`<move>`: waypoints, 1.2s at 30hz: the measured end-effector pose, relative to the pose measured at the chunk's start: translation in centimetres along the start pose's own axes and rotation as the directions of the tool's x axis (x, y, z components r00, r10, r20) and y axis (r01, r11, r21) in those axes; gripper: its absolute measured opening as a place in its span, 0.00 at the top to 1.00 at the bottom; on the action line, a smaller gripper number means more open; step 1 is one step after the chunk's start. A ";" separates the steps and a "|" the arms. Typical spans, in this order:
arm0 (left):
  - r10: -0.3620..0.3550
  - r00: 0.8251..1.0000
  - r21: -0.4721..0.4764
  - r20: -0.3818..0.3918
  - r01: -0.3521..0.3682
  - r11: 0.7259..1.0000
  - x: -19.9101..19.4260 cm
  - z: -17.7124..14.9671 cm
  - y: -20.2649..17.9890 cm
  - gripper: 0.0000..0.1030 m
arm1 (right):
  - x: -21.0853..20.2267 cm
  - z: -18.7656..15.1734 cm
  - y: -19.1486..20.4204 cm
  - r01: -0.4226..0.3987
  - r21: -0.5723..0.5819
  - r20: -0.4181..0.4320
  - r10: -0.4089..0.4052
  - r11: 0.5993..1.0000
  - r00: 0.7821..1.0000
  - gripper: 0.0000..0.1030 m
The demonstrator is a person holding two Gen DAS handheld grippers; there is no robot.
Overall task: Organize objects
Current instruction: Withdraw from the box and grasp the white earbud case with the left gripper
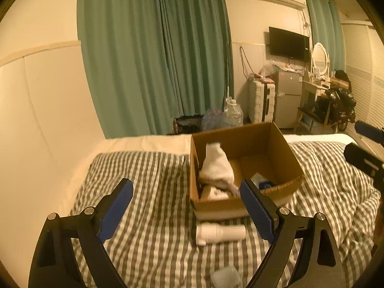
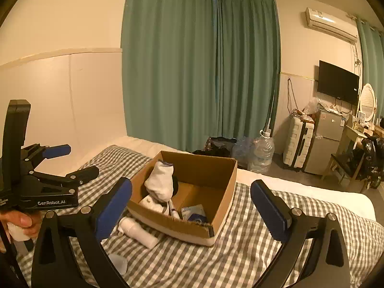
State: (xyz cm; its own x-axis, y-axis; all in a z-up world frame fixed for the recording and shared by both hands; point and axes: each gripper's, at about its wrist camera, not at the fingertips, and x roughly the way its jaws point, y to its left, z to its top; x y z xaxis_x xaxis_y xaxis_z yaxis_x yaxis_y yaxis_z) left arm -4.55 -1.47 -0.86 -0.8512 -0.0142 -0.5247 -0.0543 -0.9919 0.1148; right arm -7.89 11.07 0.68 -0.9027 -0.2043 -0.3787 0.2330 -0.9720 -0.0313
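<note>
An open cardboard box stands on the checked bedspread. Inside it, a white sock leans upright on other white items, and a blue-and-white packet lies on the floor of the box. A white bottle lies on the bed against the box's near side. Closer to me sits a small clear cup. My left gripper hangs open over the bed near the box's left corner, holding nothing. My right gripper is open and empty, facing the box.
A padded wall borders the bed on the left. Past the far edge hang green curtains, with a water jug, a white suitcase, a small fridge and a cluttered chair on the floor. A hand holds the left gripper's grip.
</note>
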 end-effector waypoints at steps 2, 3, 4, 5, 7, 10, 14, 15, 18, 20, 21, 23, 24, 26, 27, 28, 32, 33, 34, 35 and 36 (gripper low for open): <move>-0.001 1.000 -0.003 -0.014 0.001 1.000 -0.4 -1.0 0.1 0.09 | -0.6 -0.4 0.2 0.001 0.001 0.001 -0.001 1.000 1.000 0.02; -0.001 1.000 -0.005 -0.023 0.000 1.000 -0.4 -1.5 0.1 0.09 | -0.8 -0.5 0.3 -0.001 0.003 -0.003 0.001 1.000 1.000 0.02; 0.000 0.999 -0.008 -0.038 0.000 1.000 -0.3 -2.0 0.0 0.09 | -0.7 -0.8 0.4 -0.006 0.005 -0.011 0.006 1.000 1.000 0.02; 0.002 0.998 -0.011 -0.062 -0.003 1.000 0.0 -2.5 0.0 0.09 | -0.8 -1.0 0.4 -0.011 0.005 -0.016 0.011 1.000 1.000 0.02; -0.001 0.994 -0.023 -0.108 -0.001 1.000 0.7 -3.5 -0.1 0.09 | -1.0 -1.7 0.7 -0.020 0.000 -0.022 0.020 1.000 1.000 0.02; -0.022 0.983 -0.049 -0.185 0.013 0.999 2.1 -5.3 -0.3 0.09 | -0.4 -2.8 0.9 -0.035 0.005 -0.043 0.035 0.999 0.998 0.02; -0.092 0.957 -0.124 -0.276 0.060 0.990 4.5 -7.9 -0.9 0.09 | 1.1 -4.1 1.1 -0.043 0.004 -0.097 0.043 0.999 0.994 0.02; -0.101 0.948 -0.136 -0.302 0.063 0.989 5.2 -8.5 -1.1 0.09 | 1.5 -4.5 1.1 -0.046 0.001 -0.106 0.046 0.999 0.993 0.02; -0.090 0.922 -0.129 -0.377 0.044 0.991 7.0 -10.3 -1.8 0.09 | 2.6 -5.5 1.0 -0.045 0.003 -0.130 0.045 0.999 0.990 0.02; -0.086 0.904 -0.109 -0.419 0.044 0.993 7.9 -11.1 -2.7 0.09 | 3.5 -6.2 0.8 -0.055 0.011 -0.154 0.056 0.998 0.987 0.02; -0.077 0.893 -0.085 -0.443 0.044 0.995 8.4 -11.6 -3.3 0.10 | 3.8 -6.6 0.8 -0.058 0.013 -0.161 0.059 0.998 0.985 0.03; -0.059 0.859 -0.022 -0.509 0.056 0.998 9.9 -12.9 -4.9 0.14 | 4.7 -7.4 0.8 -0.070 0.010 -0.183 0.071 0.997 0.981 0.04; -0.048 0.836 0.001 -0.547 0.058 0.998 10.9 -13.7 -5.6 0.21 | 5.1 -7.7 0.9 -0.073 0.009 -0.190 0.074 0.997 0.979 0.04; -0.083 0.794 -0.022 -0.602 0.088 0.996 12.3 -14.6 -5.9 0.32 | 5.8 -8.2 0.8 -0.085 0.013 -0.209 0.086 0.996 0.974 0.05; -0.122 0.781 -0.062 -0.613 0.107 0.992 12.7 -14.8 -5.5 0.43 | 6.1 -8.5 0.8 -0.094 0.018 -0.217 0.095 0.995 0.972 0.05; -0.176 0.768 -0.116 -0.616 0.132 0.984 13.0 -14.9 -5.0 0.48 | 6.5 -8.7 0.9 -0.104 0.022 -0.224 0.106 0.994 0.969 0.05; -0.223 0.787 -0.197 -0.575 0.132 0.971 12.2 -14.4 -3.4 0.48 | 7.6 -9.5 1.3 -0.142 0.018 -0.252 0.142 0.990 0.957 0.07; -0.213 0.807 -0.200 -0.551 0.120 0.972 11.6 -14.0 -3.0 0.48 | 8.0 -9.7 1.6 -0.159 0.016 -0.265 0.158 0.987 0.951 0.07; -0.203 0.828 -0.205 -0.523 0.110 0.973 10.9 -13.5 -2.5 0.48 | 8.3 -10.0 1.9 -0.170 0.013 -0.273 0.167 0.985 0.947 0.09; -0.199 0.844 -0.211 -0.497 0.105 0.972 10.3 -13.1 -2.0 0.48 | 8.7 -10.2 2.3 -0.183 0.005 -0.285 0.177 0.983 0.942 0.09; -0.198 0.854 -0.216 -0.481 0.103 0.971 9.9 -12.9 -1.6 0.48 | 9.2 -10.4 2.8 -0.200 -0.012 -0.299 0.187 0.980 0.936 0.09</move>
State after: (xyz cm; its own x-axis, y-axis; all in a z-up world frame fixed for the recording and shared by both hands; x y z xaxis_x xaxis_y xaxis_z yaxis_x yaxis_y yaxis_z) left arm -6.16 -1.68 -17.05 -0.4653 0.1234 -0.8765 -0.0273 -0.9918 -0.1251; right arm -11.76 7.68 -12.46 -0.6931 -0.3381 -0.6367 0.4131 -0.9101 0.0335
